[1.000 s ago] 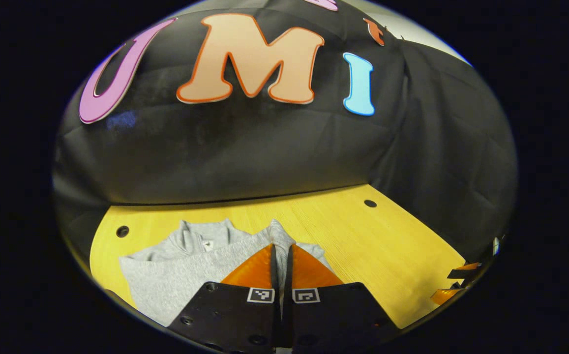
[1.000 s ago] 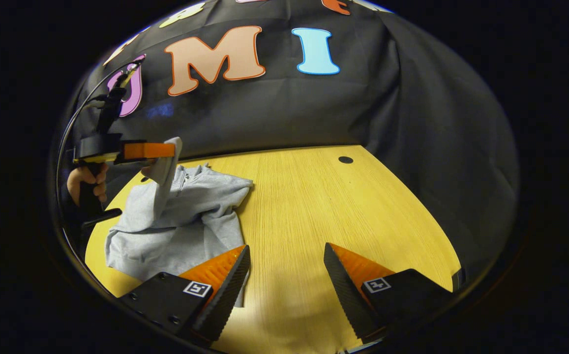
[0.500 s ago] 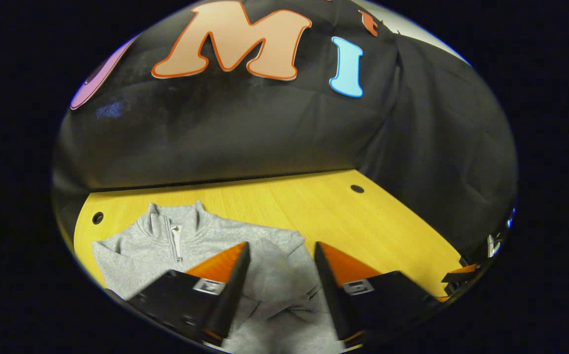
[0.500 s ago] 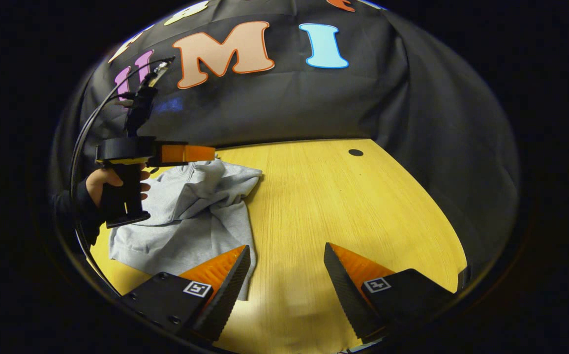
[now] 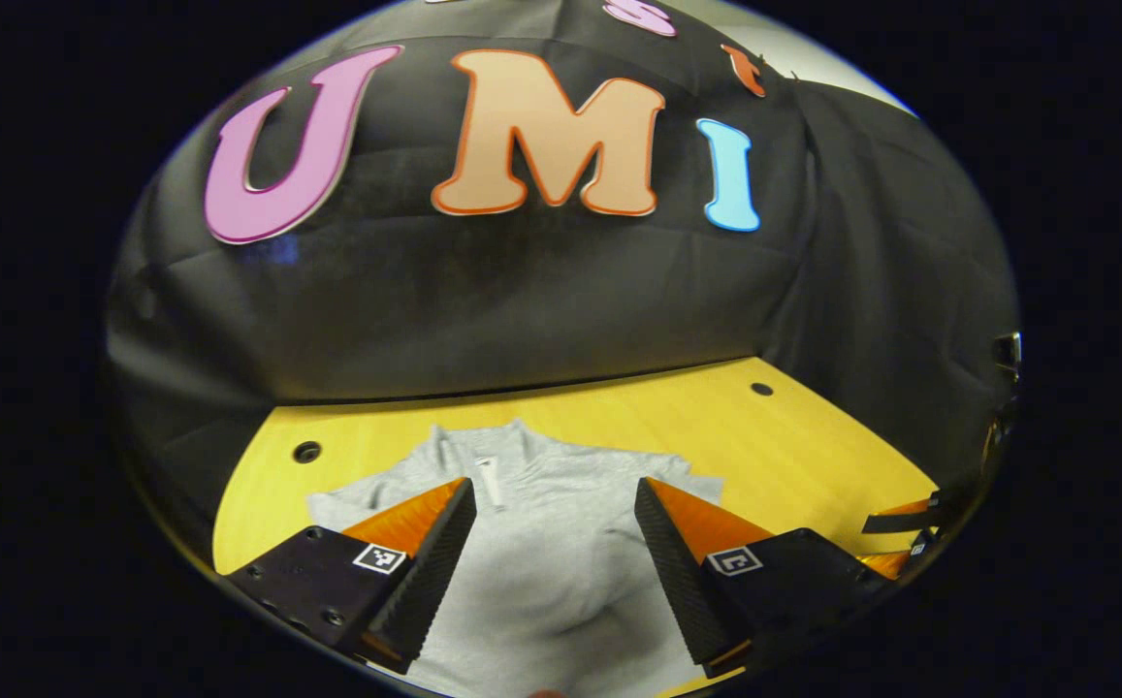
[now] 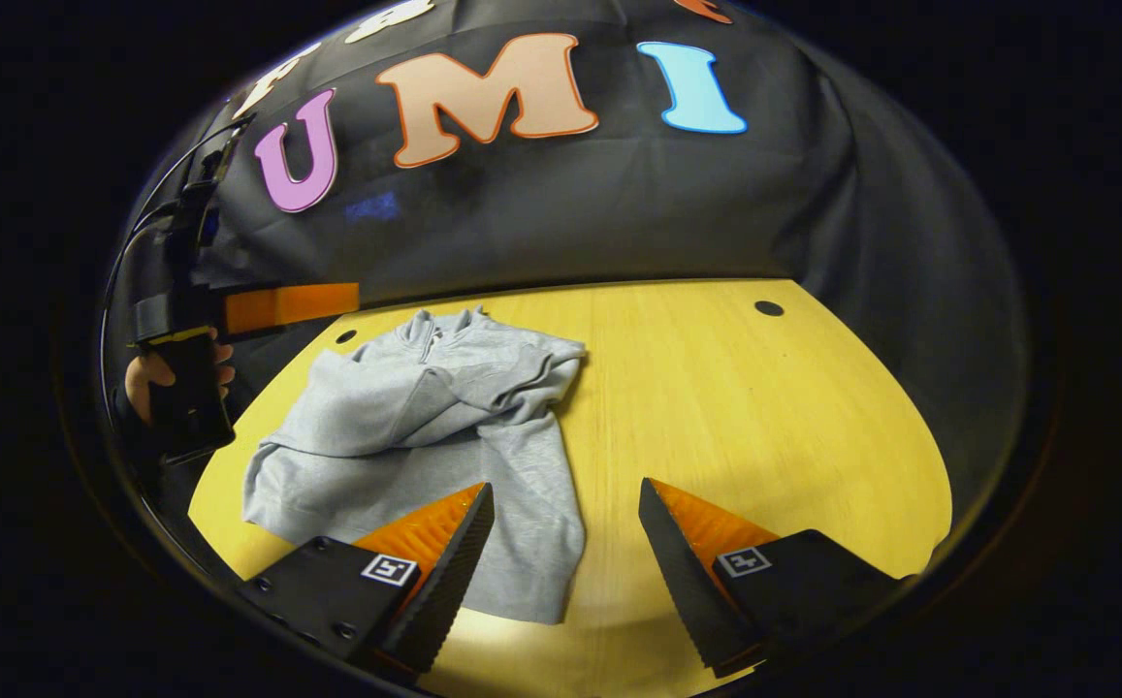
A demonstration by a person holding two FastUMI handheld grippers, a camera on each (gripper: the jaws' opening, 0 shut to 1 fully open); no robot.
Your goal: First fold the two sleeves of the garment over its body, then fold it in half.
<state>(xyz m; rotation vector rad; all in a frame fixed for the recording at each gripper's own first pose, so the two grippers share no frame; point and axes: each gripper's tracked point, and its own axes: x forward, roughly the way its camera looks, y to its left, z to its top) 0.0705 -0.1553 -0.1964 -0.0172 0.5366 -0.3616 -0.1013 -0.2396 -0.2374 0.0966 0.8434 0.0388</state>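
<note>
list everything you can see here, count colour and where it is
sweatshirt: 1, grey, lying on the left part of the table with both sleeves folded across its body, collar toward the booth wall
table: 1, yellow wood grain, bare on its right side
holes in the table: 2 seen, dark, near the far edge by the wall
cable: 1, black, running up from the left gripper at the left of the right gripper view
left gripper: 1, fingers apart above the sweatshirt, holding nothing
right gripper: 1, fingers apart over the sweatshirt's near hem and the bare table, holding nothing
hand: 1, gripping the left gripper's handle
</note>
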